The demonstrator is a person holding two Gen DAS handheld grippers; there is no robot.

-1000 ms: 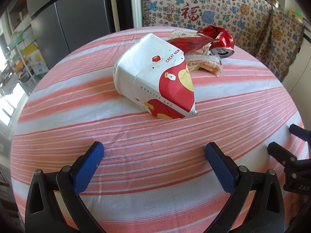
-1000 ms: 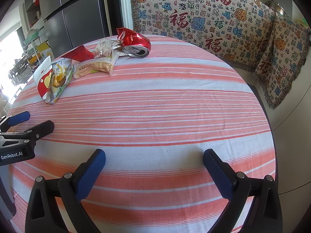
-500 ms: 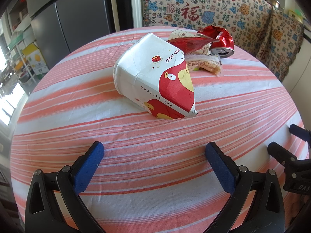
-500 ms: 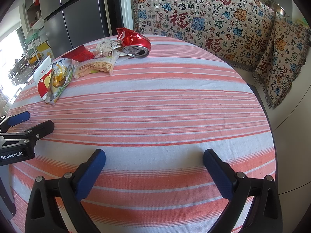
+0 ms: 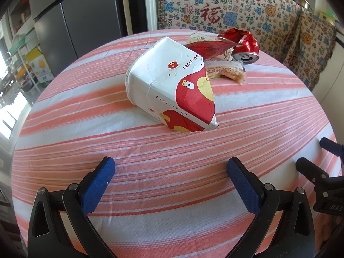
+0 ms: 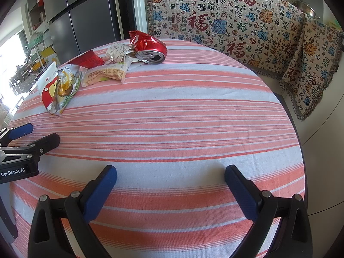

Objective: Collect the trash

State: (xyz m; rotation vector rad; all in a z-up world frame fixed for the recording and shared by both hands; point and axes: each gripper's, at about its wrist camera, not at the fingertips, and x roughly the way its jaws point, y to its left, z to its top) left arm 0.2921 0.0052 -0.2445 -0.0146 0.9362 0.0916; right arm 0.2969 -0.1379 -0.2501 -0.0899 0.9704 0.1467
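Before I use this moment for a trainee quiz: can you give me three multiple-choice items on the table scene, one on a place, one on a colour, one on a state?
1. Where does the paper cup lie?
A. Straight ahead of the left gripper
B. Between the right gripper's fingers
C. On the floor

2. What colour is the crushed can?
A. Green
B. Red
C. Blue

3. What state is the right gripper in?
A. Shut on a wrapper
B. Shut on nothing
C. Open, holding nothing

Answers:
1. A, the cup lies flattened on the striped tablecloth straight ahead in the left wrist view.
2. B, its crumpled body is shiny red with a silver top.
3. C, its blue pads stand wide apart over bare cloth.
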